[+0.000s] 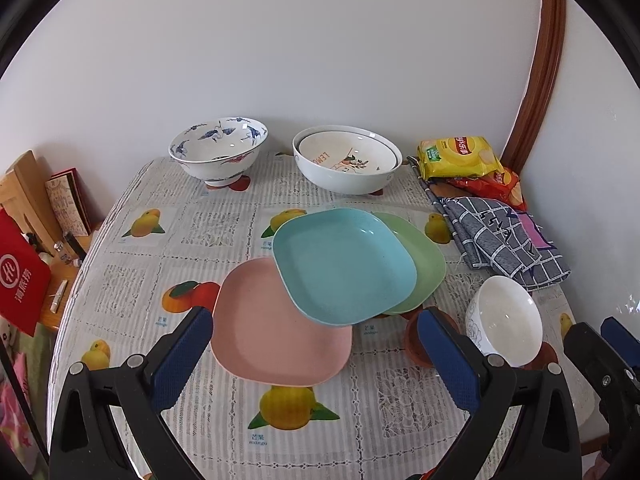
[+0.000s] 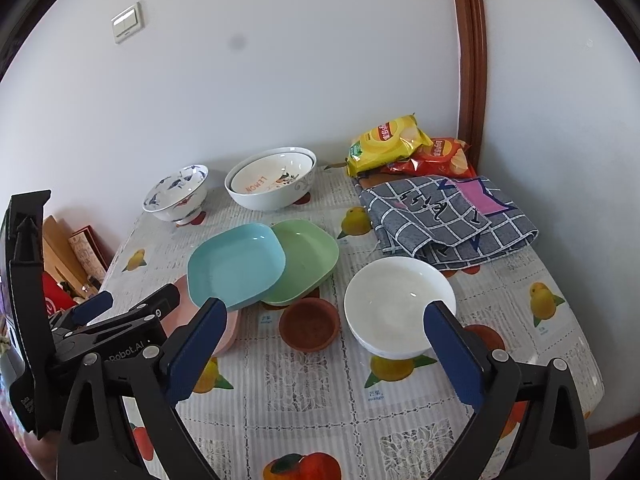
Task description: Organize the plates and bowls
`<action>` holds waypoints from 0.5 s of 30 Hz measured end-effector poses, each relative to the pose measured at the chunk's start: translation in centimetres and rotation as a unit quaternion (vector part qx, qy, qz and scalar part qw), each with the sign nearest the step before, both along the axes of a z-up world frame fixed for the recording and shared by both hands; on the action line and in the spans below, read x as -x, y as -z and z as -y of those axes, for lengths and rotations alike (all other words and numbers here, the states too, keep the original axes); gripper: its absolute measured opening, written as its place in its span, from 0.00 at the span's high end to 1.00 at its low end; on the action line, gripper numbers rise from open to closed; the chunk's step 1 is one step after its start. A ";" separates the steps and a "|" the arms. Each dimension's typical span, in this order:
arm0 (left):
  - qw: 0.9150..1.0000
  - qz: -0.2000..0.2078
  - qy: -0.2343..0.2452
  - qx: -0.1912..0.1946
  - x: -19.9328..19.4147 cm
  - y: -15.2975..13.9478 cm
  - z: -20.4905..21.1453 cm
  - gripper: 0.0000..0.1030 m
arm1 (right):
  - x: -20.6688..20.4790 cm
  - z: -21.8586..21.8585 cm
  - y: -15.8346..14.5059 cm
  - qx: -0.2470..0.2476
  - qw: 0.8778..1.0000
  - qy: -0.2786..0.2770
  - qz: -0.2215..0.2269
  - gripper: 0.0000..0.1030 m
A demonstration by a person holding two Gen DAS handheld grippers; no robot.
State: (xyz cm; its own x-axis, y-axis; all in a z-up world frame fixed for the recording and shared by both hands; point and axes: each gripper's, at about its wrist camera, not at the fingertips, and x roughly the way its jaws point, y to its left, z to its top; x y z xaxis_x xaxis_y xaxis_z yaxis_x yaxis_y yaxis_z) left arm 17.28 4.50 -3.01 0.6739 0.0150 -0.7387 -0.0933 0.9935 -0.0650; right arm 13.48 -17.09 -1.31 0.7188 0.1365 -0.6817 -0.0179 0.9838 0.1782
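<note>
Three square plates overlap mid-table: a pink plate [image 1: 276, 340] nearest, a blue plate [image 1: 344, 264] resting on it and on a green plate [image 1: 424, 256]. A small white bowl [image 1: 506, 320] stands at the right, beside a small brown dish [image 2: 309, 323]. At the back stand a blue-patterned bowl [image 1: 218, 152] and a white lemon-print bowl [image 1: 346, 162] nested inside another white bowl. My left gripper [image 1: 316, 344] is open over the pink plate's near edge. My right gripper [image 2: 326, 336] is open in front of the white bowl [image 2: 398, 306] and brown dish.
Chip bags [image 1: 460, 158] and a folded checked cloth [image 1: 504, 240] lie at the table's right back. The wall runs right behind the bowls. Boxes and a red bag [image 1: 20, 276] stand off the left edge. The fruit-print tablecloth [image 1: 320, 420] covers the near table.
</note>
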 end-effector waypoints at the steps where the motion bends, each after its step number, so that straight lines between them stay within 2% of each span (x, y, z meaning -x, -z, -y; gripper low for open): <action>1: 1.000 -0.002 0.000 0.001 -0.4 0.1 -0.1 0.00 | -0.5 0.0 0.1 -0.001 1.000 0.000 -0.002 0.05; 10: 1.000 -0.001 0.000 -0.020 -3.6 0.4 -0.6 0.00 | -4.2 -0.7 1.1 0.005 1.000 -0.016 -0.013 0.11; 12: 1.000 -0.003 0.000 -0.021 -4.4 0.6 -0.9 0.00 | -5.2 -1.1 1.4 0.007 1.000 -0.023 -0.018 0.16; 15: 1.000 -0.015 -0.006 -0.017 -5.7 1.2 -1.7 0.02 | -6.5 -1.7 1.9 0.012 0.999 -0.031 -0.025 0.19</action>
